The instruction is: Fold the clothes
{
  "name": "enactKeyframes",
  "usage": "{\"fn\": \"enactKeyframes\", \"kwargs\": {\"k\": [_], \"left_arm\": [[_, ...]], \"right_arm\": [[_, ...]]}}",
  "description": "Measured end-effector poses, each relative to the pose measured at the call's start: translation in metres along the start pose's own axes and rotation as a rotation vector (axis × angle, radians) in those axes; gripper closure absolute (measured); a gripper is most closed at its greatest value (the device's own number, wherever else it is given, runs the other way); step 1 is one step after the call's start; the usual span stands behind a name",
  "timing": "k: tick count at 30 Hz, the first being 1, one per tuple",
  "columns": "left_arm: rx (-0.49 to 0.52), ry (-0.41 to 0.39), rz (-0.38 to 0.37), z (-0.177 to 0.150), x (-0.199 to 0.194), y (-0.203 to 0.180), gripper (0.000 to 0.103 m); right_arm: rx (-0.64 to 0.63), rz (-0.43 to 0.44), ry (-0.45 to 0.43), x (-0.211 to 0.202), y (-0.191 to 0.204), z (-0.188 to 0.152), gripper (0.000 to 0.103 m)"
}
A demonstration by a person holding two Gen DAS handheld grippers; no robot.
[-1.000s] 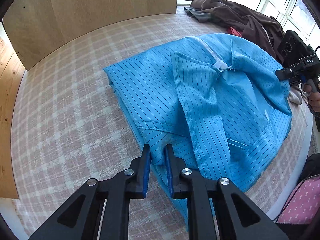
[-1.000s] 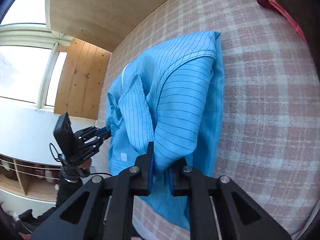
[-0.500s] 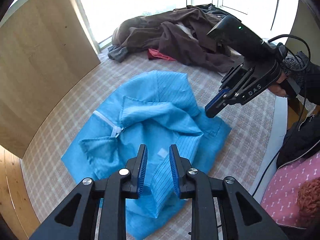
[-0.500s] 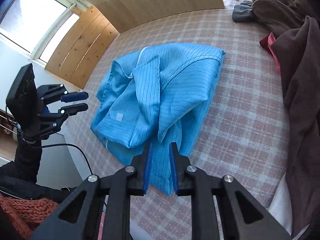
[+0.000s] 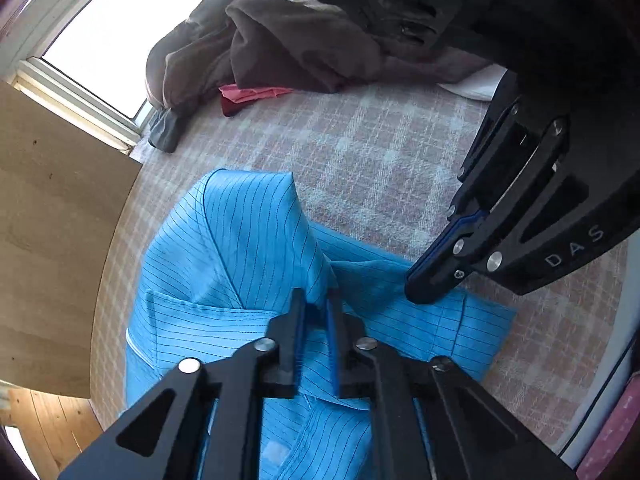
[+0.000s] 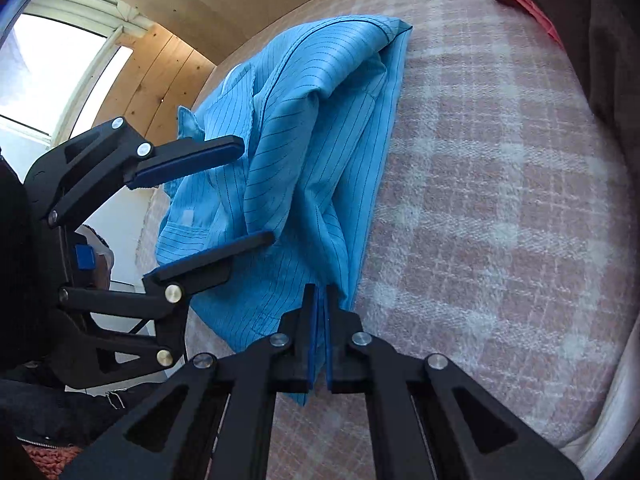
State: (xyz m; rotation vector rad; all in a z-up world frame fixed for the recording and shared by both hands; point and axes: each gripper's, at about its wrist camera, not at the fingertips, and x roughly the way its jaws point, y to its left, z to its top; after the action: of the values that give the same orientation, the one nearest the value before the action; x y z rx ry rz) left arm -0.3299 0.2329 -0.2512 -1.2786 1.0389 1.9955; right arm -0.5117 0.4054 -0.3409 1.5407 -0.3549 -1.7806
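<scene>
Lying on the plaid bed cover [image 6: 500, 184], the blue striped garment [image 6: 312, 152] is being pinched by the right gripper [image 6: 319, 304] — narrow — while the left gripper [image 6: 252, 192], jaws wide, is being held over it.

A bright blue garment [image 5: 240, 248] with thin dark pinstripes is seen on a pink-and-white plaid cover [image 5: 380, 152]. Brown clothes [image 5: 280, 40] and a red item [image 5: 248, 94] are seen beyond.
</scene>
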Motion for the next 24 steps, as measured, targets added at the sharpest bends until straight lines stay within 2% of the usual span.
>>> {"fn": "enactKeyframes", "kwargs": {"k": [2,6,10,12,16,17,18,20,21,22,24], "left_arm": [[-0.057,-0.017,-0.065,-0.006,-0.012,0.012,0.102],[-0.078,-0.020,-0.042,-0.018,-0.035,0.025,0.102],[-0.087,-0.040,-0.075,-0.019,-0.049,0.029,0.102],[-0.081,-0.049,-0.085,-0.017,-0.052,0.029,0.102],[-0.011,-0.019,-0.137,-0.016,-0.033,0.004,0.101],[0.002,-0.006,-0.152,-0.016,-0.025,-0.003,0.101],[0.020,0.011,-0.160,-0.017,-0.015,-0.012,0.101],[0.032,0.035,-0.160,-0.021,0.000,-0.024,0.099],[0.024,0.030,-0.177,-0.022,0.002,-0.027,0.098],[0.021,0.017,-0.176,-0.023,-0.001,-0.028,0.091],[0.013,-0.006,-0.166,-0.025,-0.007,-0.028,0.090]], "right_arm": [[0.013,0.021,0.000,-0.001,-0.006,-0.001,0.101],[0.004,0.020,-0.011,-0.008,-0.005,0.000,0.102],[-0.007,0.016,-0.024,-0.015,-0.002,0.001,0.102],[0.005,0.067,-0.075,-0.026,-0.001,0.005,0.098],[0.005,0.089,-0.127,-0.025,-0.002,0.023,0.098],[0.033,0.084,-0.116,-0.021,-0.011,0.026,0.098],[0.068,0.078,-0.100,-0.016,-0.022,0.029,0.103],[0.127,0.084,-0.073,-0.012,-0.040,0.032,0.103],[0.116,0.070,-0.070,-0.020,-0.041,0.027,0.103],[0.085,0.023,-0.079,-0.030,-0.037,0.023,0.101],[0.033,-0.057,-0.122,-0.052,-0.026,0.019,0.098]]}}
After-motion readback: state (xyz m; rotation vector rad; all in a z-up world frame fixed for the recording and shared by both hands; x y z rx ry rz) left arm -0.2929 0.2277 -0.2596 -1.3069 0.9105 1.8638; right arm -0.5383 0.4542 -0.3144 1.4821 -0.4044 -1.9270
